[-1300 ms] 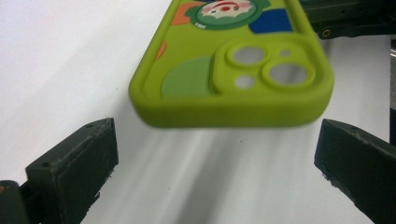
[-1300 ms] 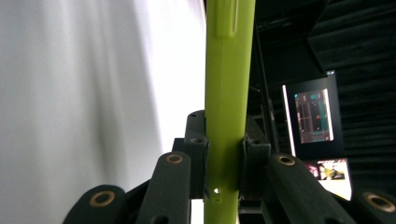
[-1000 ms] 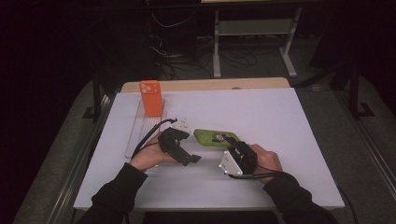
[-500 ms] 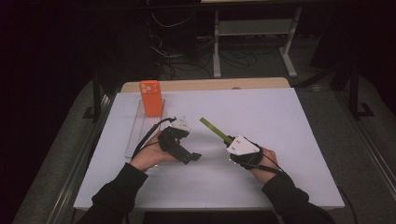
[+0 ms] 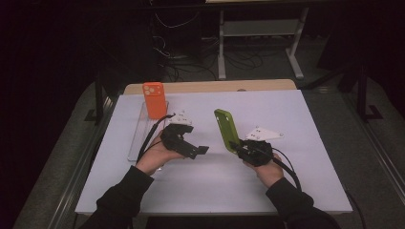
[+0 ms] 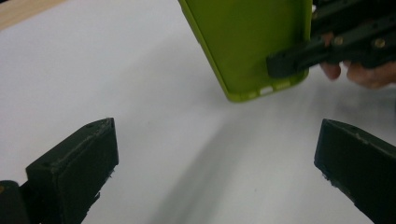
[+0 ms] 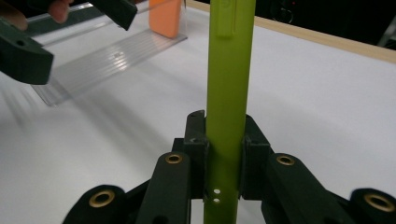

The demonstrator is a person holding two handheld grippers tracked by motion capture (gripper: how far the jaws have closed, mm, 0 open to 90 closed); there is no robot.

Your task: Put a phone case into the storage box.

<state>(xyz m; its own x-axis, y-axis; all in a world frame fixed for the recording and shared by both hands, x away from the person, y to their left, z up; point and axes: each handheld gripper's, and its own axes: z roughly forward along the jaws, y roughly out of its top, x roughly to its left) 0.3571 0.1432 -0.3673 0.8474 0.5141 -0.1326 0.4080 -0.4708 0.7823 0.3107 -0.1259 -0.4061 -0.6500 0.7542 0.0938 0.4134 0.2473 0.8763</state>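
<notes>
A: On the white table (image 5: 296,124), dark room behind, your right gripper (image 5: 237,146) was clamped on the green phone case (image 5: 226,130) at its lower end, long axis rising toward eleven o'clock.

B: Your left gripper (image 5: 203,150), jaws apart and empty, lay at nine o'clock of the case, nearer the clear rack (image 5: 138,138) holding the orange case (image 5: 154,100).

Dim room, bright table, slight blur.

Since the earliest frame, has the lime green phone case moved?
Yes. The lime green phone case, flat on the white table before, now stands upright in the right gripper, farther from the orange phone case.
</notes>
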